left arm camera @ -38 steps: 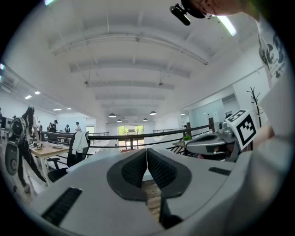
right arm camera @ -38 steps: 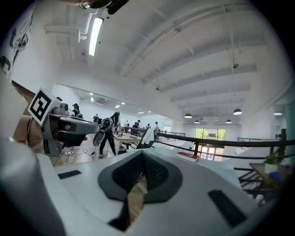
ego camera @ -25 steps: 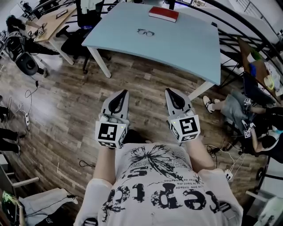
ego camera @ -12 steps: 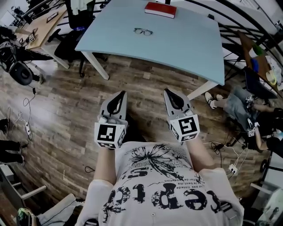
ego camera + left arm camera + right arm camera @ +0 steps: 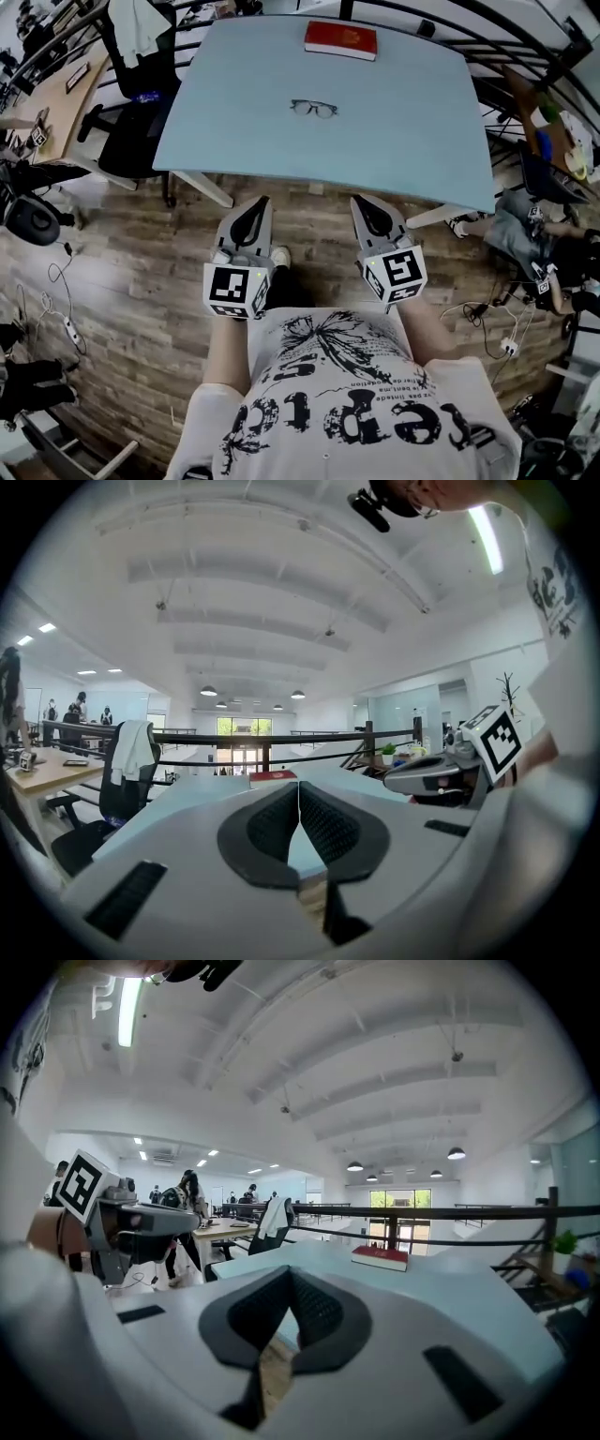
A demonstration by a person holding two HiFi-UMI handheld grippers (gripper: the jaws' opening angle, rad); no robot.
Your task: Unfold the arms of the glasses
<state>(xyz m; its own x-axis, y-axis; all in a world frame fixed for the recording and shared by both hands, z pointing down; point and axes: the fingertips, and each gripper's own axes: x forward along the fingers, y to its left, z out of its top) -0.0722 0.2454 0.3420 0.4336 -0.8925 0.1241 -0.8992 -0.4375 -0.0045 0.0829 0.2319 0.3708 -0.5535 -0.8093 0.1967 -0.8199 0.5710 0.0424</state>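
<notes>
Dark-framed glasses (image 5: 314, 109), lying flat on pale blue table (image 5: 234, 122), near its middle

Shirt lettering (image 5: 347, 422), upside down, illegible.

Bright, even indoor light comes from a tube lamp (image 5: 487, 536) between one and two o'clock in the left gripper view, round ceiling lamps (image 5: 456, 1154) near three o'clock in the right one, and a glaring window (image 5: 242, 727). Shadows are faint. Both gripper views bulge fisheye-like inside black corners; the head view bends at its rim, with the glasses (image 5: 314, 109) at twelve o'clock small but sharp.
</notes>
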